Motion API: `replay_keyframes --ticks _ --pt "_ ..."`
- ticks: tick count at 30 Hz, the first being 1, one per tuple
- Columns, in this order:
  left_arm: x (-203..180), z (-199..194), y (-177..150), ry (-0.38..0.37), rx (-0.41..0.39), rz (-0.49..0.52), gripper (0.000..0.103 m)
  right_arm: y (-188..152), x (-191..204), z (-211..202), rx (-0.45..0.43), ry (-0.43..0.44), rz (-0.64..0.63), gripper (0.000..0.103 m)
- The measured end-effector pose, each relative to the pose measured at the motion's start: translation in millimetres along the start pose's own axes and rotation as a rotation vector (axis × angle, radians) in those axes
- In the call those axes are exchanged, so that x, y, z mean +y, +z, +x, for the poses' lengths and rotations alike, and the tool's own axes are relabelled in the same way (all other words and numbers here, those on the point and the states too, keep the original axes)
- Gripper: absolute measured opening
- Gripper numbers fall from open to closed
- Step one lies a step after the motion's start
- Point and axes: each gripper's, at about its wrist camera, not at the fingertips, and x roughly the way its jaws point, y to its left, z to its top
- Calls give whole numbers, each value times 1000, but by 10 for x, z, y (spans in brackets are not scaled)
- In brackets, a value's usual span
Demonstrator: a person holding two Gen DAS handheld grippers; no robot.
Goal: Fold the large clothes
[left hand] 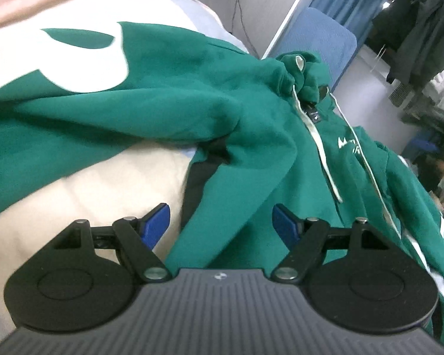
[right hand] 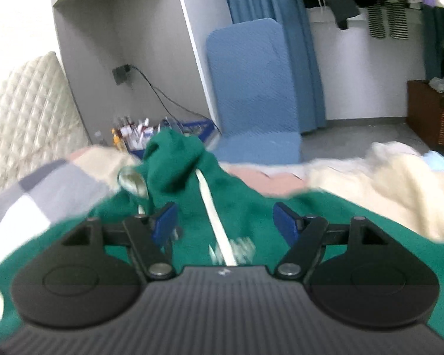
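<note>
A large green hoodie (left hand: 162, 97) with a big white print lies crumpled across the bed. Its hood (left hand: 302, 74) is bunched at the far end, and white drawstrings (left hand: 319, 148) trail down the chest. My left gripper (left hand: 221, 224) hovers open above a green sleeve fold, blue pads (left hand: 158, 222) wide apart and gripping nothing. In the right wrist view the hoodie (right hand: 251, 204) fills the foreground, with the hood (right hand: 174, 159) humped just ahead. My right gripper (right hand: 225, 222) is open above the cloth; a drawstring (right hand: 213, 216) runs loose between its pads.
A cream blanket (left hand: 88, 192) and a patchwork quilt (right hand: 44, 183) cover the bed under the hoodie. Beyond the bed are a quilted headboard (right hand: 23, 103), a blue padded panel (right hand: 251, 88), a basket of bottles (right hand: 139, 136), a brown cabinet (right hand: 432, 112) and hanging clothes (left hand: 414, 29).
</note>
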Motion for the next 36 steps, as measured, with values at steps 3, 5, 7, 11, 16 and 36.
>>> replay_keyframes --ticks 3,5,7,11,16,36 --pt "13 -230 -66 22 23 26 80 -238 -193 -536 21 0 0 73" --pt "13 -390 -118 33 38 26 80 -410 -338 -879 49 -9 6 73" --pt "11 -538 -166 55 50 21 80 -604 -491 -1212 71 -22 11 73" --pt "-35 -757 -259 114 60 50 80 -965 -851 -1705 146 -54 99 73" --pt "36 -844 -452 156 123 20 80 -1369 -993 -2033 282 -52 113 73" --pt "159 -895 -642 101 172 -139 79 -1601 -1008 -2223 368 126 107 15"
